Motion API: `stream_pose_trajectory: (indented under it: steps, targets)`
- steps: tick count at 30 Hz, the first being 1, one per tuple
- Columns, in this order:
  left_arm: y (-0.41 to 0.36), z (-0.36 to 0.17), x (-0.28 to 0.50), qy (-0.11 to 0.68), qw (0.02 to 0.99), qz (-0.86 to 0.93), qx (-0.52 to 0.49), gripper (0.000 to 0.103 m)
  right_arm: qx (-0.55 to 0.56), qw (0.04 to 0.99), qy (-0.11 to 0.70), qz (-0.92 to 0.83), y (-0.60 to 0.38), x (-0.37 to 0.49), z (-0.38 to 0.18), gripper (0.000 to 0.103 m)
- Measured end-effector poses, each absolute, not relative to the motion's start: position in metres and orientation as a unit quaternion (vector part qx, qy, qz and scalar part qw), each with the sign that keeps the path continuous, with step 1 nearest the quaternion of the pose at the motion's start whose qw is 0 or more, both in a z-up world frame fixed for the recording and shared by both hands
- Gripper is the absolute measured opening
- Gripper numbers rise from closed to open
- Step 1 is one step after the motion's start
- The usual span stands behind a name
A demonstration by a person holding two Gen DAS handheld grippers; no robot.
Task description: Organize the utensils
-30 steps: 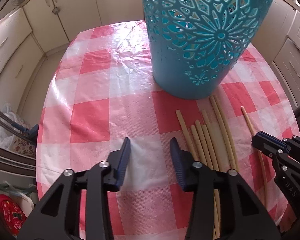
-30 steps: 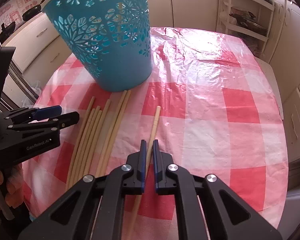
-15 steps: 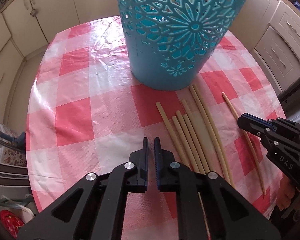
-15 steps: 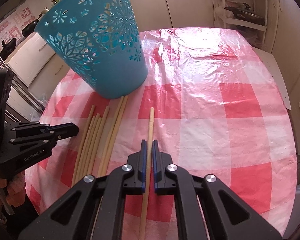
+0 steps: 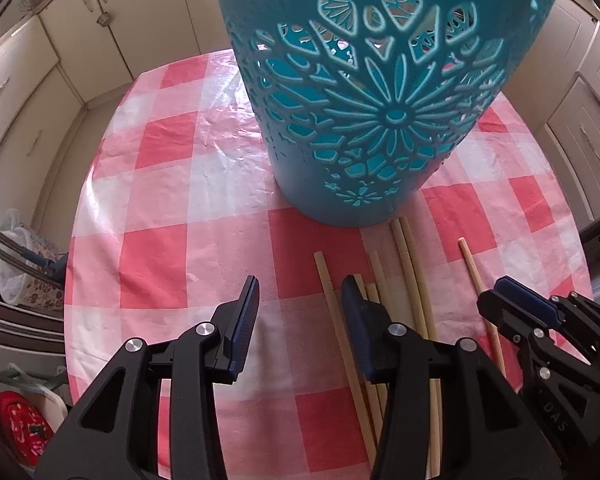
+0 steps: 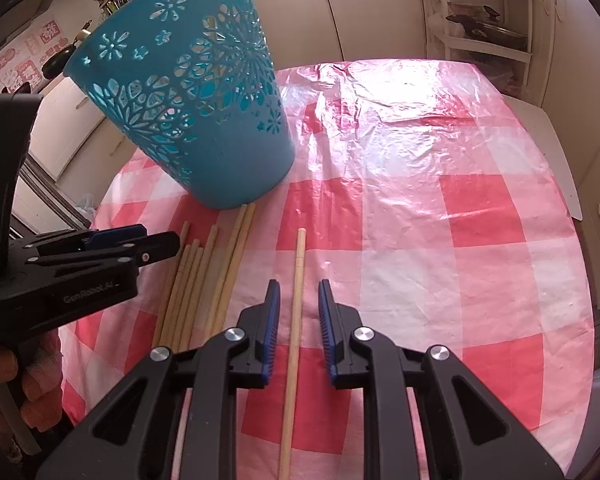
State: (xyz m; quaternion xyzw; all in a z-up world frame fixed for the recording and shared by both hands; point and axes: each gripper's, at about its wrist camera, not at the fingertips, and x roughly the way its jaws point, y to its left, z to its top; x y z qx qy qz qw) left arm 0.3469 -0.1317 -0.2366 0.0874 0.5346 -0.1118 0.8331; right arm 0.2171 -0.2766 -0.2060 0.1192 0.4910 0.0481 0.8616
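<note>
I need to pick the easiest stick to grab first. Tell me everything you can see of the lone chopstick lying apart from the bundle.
The lone chopstick is a pale, bamboo-looking stick, straight, flat on the checked tablecloth, pointing toward the blue basket without reaching it. It lies apart from the bundle, between the right gripper's jaws, which have just been opening and don't press it.

Matte black angular frames on the left gripper (image 5: 296, 312) and right gripper (image 6: 298, 322), blue ribbed pads (image 6: 272, 332), silver screws, faint white lettering.
</note>
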Motion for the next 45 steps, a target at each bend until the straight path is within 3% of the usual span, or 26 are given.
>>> stream_pose_trajectory:
  steps: [2, 3, 4, 6, 18, 26, 32, 38, 42, 45]
  targets:
    - [-0.135, -0.237, 0.345, 0.525, 0.840, -0.098, 0.095, 0.038, 0.120, 0.861, 0.492, 0.048, -0.277, 0.217, -0.206, 0.020]
    - [-0.137, -0.238, 0.345, 0.525, 0.840, -0.097, 0.097, 0.032, 0.119, 0.861, 0.493, 0.048, -0.277, 0.218, -0.206, 0.020]
    - [-0.137, -0.240, 0.345, 0.531, 0.836, -0.101, 0.091, 0.017, 0.118, 0.861, 0.493, 0.049, -0.277, 0.218, -0.206, 0.021]
    - [-0.138, -0.240, 0.343, 0.527, 0.839, -0.110, 0.085, 0.007, 0.115, 0.860, 0.494, 0.051, -0.275, 0.219, -0.207, 0.021]
    - [-0.092, -0.204, 0.326, 0.508, 0.848, -0.151, 0.023, 0.005, 0.087, 0.864, 0.493, 0.056, -0.264, 0.221, -0.207, 0.026]
    - [-0.055, -0.096, 0.294, 0.403, 0.893, -0.194, -0.046, 0.005, 0.087, 0.867, 0.487, 0.057, -0.261, 0.215, -0.207, 0.030]
    - [-0.063, -0.007, 0.311, 0.299, 0.933, -0.192, -0.057, 0.002, 0.086, 0.868, 0.485, 0.058, -0.259, 0.212, -0.206, 0.033]
    - [-0.087, 0.048, 0.318, 0.253, 0.942, -0.214, -0.046, 0.001, 0.091, 0.868, 0.485, 0.065, -0.260, 0.213, -0.205, 0.035]
    - [-0.086, 0.038, 0.324, 0.263, 0.945, -0.195, -0.018, 0.001, 0.098, 0.866, 0.485, 0.069, -0.263, 0.214, -0.205, 0.035]
    - [-0.067, -0.011, 0.350, 0.325, 0.932, -0.162, 0.010, 0.001, 0.104, 0.865, 0.487, 0.070, -0.264, 0.214, -0.205, 0.036]
